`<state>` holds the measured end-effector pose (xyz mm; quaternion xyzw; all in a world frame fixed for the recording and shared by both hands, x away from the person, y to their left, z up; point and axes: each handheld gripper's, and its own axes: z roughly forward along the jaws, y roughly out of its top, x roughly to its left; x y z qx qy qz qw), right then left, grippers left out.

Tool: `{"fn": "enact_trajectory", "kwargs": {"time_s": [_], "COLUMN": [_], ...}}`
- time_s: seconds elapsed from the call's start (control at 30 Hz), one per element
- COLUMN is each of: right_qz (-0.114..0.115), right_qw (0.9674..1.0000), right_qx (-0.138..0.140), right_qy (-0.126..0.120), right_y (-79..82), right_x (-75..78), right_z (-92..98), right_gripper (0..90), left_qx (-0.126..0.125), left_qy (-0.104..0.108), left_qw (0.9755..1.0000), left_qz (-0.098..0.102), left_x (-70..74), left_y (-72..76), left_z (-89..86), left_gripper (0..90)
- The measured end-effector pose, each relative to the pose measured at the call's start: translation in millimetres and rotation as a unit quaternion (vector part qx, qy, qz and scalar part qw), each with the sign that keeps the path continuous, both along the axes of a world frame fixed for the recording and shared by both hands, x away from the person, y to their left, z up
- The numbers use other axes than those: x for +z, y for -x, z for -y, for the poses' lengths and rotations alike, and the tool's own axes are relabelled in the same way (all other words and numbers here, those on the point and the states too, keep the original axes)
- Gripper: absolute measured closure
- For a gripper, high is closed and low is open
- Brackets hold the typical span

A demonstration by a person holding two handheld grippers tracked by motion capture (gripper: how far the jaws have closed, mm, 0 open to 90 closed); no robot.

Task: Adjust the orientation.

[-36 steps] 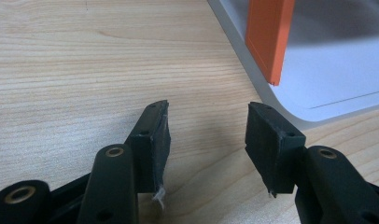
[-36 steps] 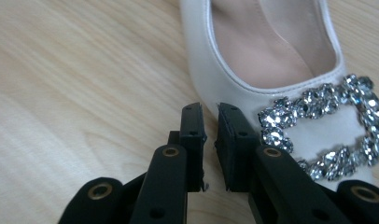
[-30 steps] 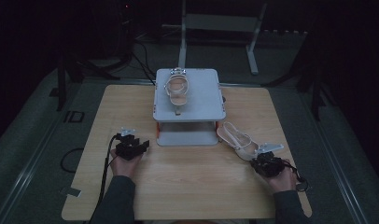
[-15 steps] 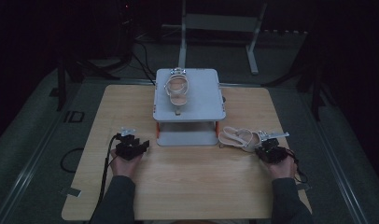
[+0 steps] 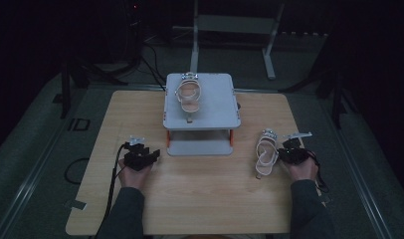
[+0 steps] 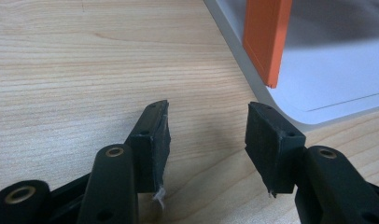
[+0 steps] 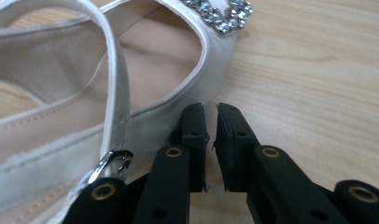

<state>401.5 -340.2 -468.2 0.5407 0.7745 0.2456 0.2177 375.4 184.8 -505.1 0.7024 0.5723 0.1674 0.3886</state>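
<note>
The white sandal (image 5: 265,153) lies on the wooden bench (image 5: 200,194), toward its right side, heel end pointing at the person, right of the small grey stand (image 5: 220,107). From above it is a pale strappy shape. The right gripper view gives the detail: a rhinestone trim (image 7: 220,14) at the toe, a thin strap ending in a metal buckle (image 7: 114,161), and a tan insole.

The right hand-held gripper (image 5: 283,153) sits against the sandal's right edge. Seen close, its jaws are nearly together, with only a sliver of gap, the left pad (image 7: 195,135) right at the shoe's white rim; I cannot tell whether the rim is pinched. Those jaws have just been closing.

A second sandal (image 5: 188,93) rests on top of the stand, which the high view shows.

The left hand-held gripper (image 5: 140,155) rests on the bench, left of the stand. Its jaws stand apart with nothing but bare wood between them. Its own view picks out the stand's orange leg (image 6: 267,39) and grey base just ahead.
</note>
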Motion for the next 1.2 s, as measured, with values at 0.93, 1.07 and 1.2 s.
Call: {"fn": "enact_trajectory", "kwargs": {"time_s": [0.93, 1.07, 1.2], "right_qz": [0.018, 0.049, 0.081], "right_qw": [0.9975, 0.9969, 0.9947], "right_qx": [0.064, 0.053, 0.058], "right_qy": [0.026, 0.030, 0.024], "right_y": [-34.7, -27.9, -16.9], "right_x": [8.2, 23.0, 48.0], "right_z": [-30.8, -36.2, -46.0], "right_gripper": [67.3, 60.4, 53.2], "left_qx": [-0.003, -0.004, -0.005], "left_qy": [0.009, 0.013, 0.015], "left_qw": [0.9999, 0.9999, 0.9999], "left_qz": [0.002, 0.003, 0.003], "left_x": [-1.0, -1.3, -1.5], "left_y": [-0.4, -0.5, -0.7], "left_z": [-0.8, -1.7, -2.4], "left_gripper": [50.0, 50.0, 50.0]}}
